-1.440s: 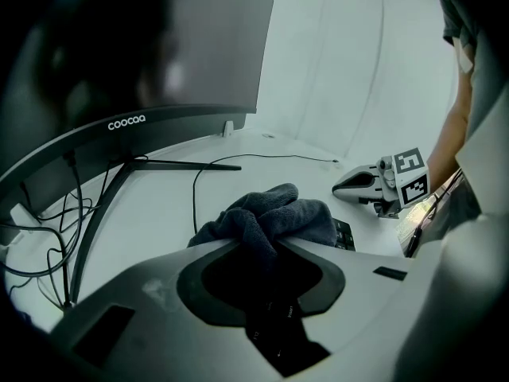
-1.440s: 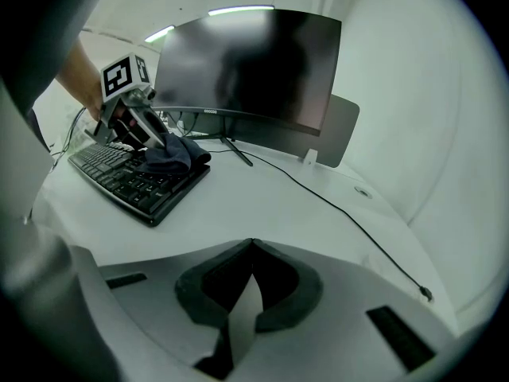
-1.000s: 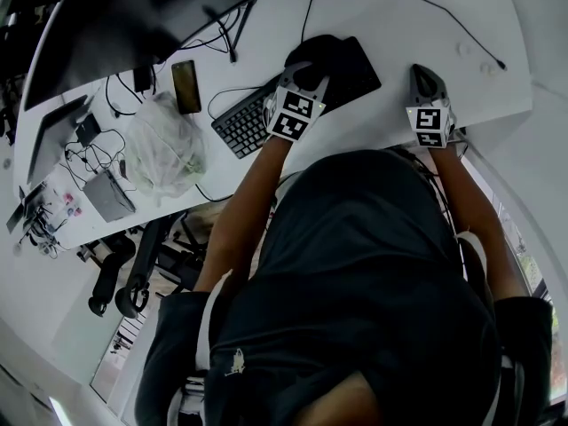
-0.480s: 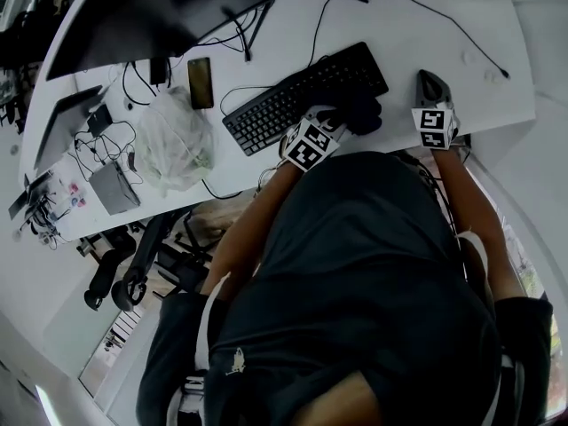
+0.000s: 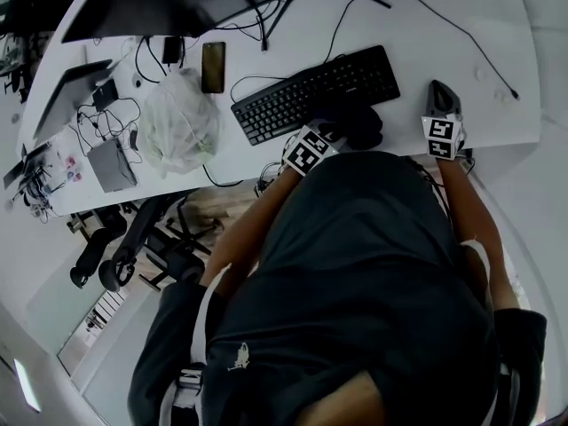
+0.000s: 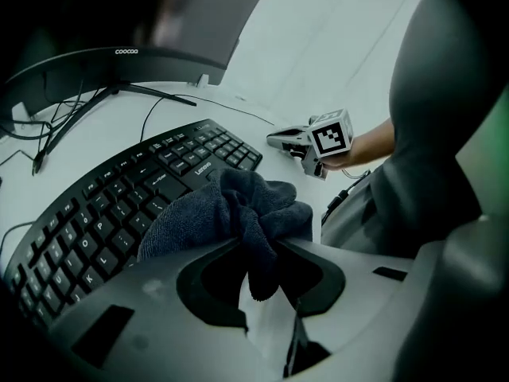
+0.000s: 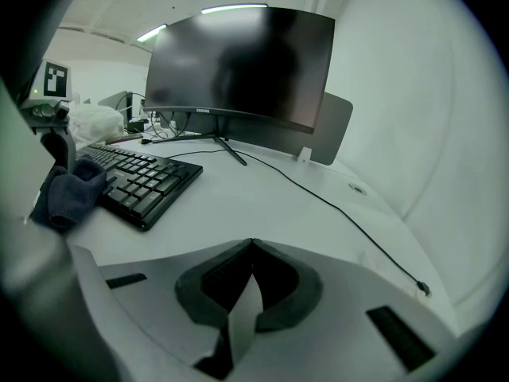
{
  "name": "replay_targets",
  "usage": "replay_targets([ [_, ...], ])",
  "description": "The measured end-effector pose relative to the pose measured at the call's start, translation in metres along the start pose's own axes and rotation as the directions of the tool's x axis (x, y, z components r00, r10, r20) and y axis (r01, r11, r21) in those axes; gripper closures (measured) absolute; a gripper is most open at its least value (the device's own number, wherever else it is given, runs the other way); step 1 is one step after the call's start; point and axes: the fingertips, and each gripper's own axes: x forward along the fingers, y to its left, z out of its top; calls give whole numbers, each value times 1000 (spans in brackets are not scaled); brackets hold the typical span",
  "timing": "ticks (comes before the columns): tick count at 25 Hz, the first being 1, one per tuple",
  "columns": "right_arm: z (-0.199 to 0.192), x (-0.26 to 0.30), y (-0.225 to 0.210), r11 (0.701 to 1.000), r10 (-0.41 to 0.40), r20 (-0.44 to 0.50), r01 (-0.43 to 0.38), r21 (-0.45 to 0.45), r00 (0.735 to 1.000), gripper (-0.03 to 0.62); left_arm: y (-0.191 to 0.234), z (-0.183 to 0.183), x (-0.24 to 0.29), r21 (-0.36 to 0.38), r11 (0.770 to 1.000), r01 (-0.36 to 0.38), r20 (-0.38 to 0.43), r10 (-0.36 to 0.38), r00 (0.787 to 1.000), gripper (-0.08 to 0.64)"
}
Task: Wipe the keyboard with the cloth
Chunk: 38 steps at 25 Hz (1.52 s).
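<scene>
a person leans over a white worktop [image 5: 444,34] with a two-jaw gripper in each hand. the left gripper [image 6: 256,249] is clenched on a dark cloth [image 6: 238,209]. a fold of the fabric hangs pinched between its jaws, and the rest bunches out ahead of them. the cloth lies at the near edge of the black keyboard [image 5: 302,91], toward its right end, draped over the closest keys and just in front of the person's body. the keyboard sits at a slant on the worktop, in front of a dark curved monitor [image 7: 238,62] on a thin-legged stand.

the right gripper [image 7: 248,249] has its jaws closed together with nothing between them. it is near the worktop's front edge, to the right of the keyboard and apart from it, pointing across bare surface toward the monitor. a thin black cable [image 7: 342,213] trails over the worktop ahead of it.

to the left of the keyboard lie a dark phone [image 5: 212,67] and a crumpled clear plastic bag [image 5: 180,122]. further left are a small grey box [image 5: 111,162] and a tangle of wires. a wheeled chair base [image 5: 133,251] shows below the worktop's edge.
</scene>
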Motion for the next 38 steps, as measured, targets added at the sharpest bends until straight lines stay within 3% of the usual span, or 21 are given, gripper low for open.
replay_targets([
  [3,0,-1,0,1000,4,-2,-4,-1,1000,583,0,-5,-5,-17,1000,-2,3,2,1000,472],
  [19,2,-1,-3,1000,-15,-7,15,5,1000,583,6,-7,-13,36,999,11,61,-13,998,472],
  [26,2,3,-8,998,-44,-21,45,45,999,583,10,-12,-15,45,998,37,92,-41,995,472],
  [38,1,7,-11,993,33,-51,-26,116,998,583,7,-11,-14,67,992,103,122,-111,986,472],
])
